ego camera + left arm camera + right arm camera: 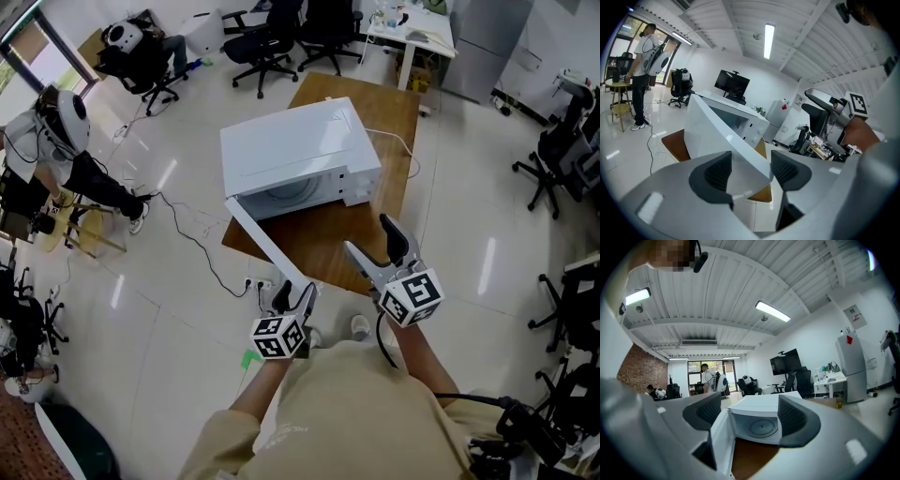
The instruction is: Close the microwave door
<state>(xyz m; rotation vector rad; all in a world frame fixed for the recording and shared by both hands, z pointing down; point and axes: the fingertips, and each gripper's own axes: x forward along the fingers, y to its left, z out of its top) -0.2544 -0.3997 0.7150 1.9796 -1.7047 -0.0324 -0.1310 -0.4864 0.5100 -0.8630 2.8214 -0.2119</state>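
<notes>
A white microwave (pixel 300 150) stands on a brown table (pixel 375 112). Its door (pixel 267 246) is swung wide open and reaches out past the table's near edge. My left gripper (pixel 292 298) is at the door's free end. In the left gripper view the door (pixel 717 136) fills the gap of the left gripper (pixel 751 171); its corner lies between the pads, and I see no pad pressing on it. My right gripper (pixel 367 234) hangs open over the table's near right corner with nothing in it. Past the right gripper (pixel 749 416), the right gripper view shows the microwave (pixel 761 416) cavity and turntable.
A black cable (pixel 202 248) trails across the floor left of the table to a power strip (pixel 255 281). A person (pixel 66 150) stands at the far left. Office chairs (pixel 267 42) and a white desk (pixel 412 33) stand behind the table; more chairs (pixel 562 159) stand at right.
</notes>
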